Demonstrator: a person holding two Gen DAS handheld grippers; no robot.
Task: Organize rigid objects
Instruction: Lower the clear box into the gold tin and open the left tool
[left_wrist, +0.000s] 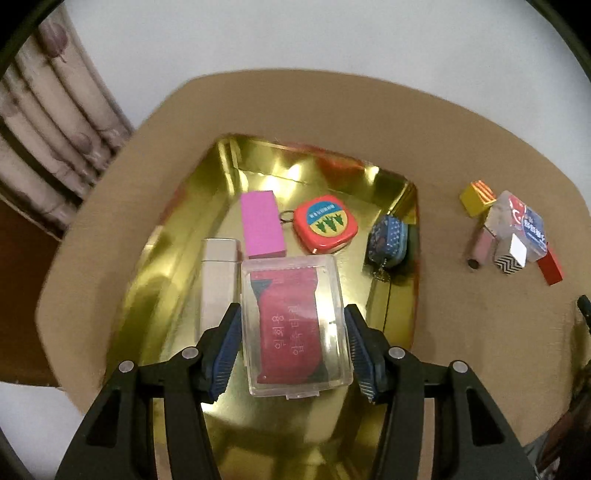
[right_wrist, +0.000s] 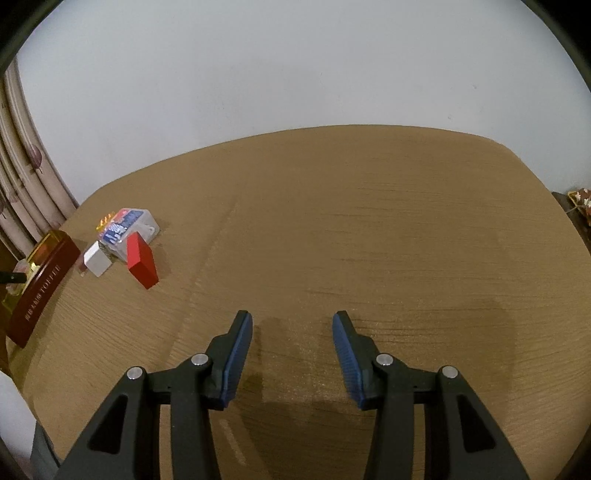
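Observation:
My left gripper is shut on a clear plastic case with a red card inside, held over the gold tin tray. In the tray lie a pink block, a silver box, a red tape measure and a blue dotted pouch. To the right on the table sits a cluster: a yellow striped block, a clear box with a blue label, a zigzag cube, a red block. My right gripper is open and empty above bare table.
The right wrist view shows the tray's brown outer wall at the far left, with the red block, a white cube and the clear box beside it. A curtain hangs left. The wooden table stretches ahead.

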